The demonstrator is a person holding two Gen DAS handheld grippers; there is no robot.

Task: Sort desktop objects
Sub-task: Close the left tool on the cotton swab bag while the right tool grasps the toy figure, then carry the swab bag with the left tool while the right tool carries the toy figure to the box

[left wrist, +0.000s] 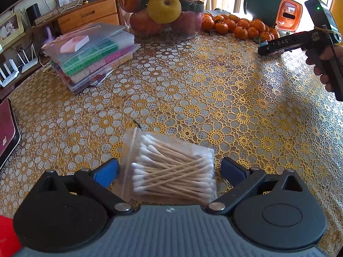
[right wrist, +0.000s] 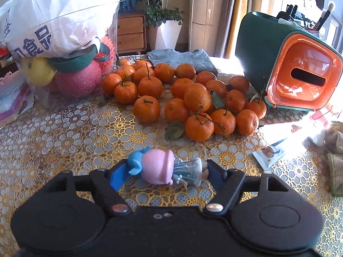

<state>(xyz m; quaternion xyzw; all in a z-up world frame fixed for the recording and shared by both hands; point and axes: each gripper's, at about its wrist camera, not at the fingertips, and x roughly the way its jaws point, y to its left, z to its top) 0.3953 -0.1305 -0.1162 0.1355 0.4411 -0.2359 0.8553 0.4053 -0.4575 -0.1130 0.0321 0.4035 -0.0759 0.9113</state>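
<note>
A clear zip bag of cotton swabs point(left wrist: 171, 171) lies on the gold flower tablecloth point(left wrist: 193, 90). My left gripper point(left wrist: 170, 171) is open, with one blue-padded finger on each side of the bag. A small doll point(right wrist: 158, 167) with a pink hat and blue hair lies sideways between the fingers of my right gripper point(right wrist: 167, 174). Its hair meets the left pad point(right wrist: 118, 175) and its feet meet the right finger, so the gripper is shut on it. In the left wrist view, a hand holds the right gripper point(left wrist: 262, 48) at the far right, low beside the mandarins.
Stacked clear bead boxes point(left wrist: 92, 51) sit far left, and a bag of fruit point(left wrist: 165, 10) stands at the back. A pile of mandarins point(right wrist: 193, 100) lies just beyond the doll. A green and orange holder point(right wrist: 300, 75), a tube point(right wrist: 272, 150) and a grey cloth point(right wrist: 182, 57) are also there.
</note>
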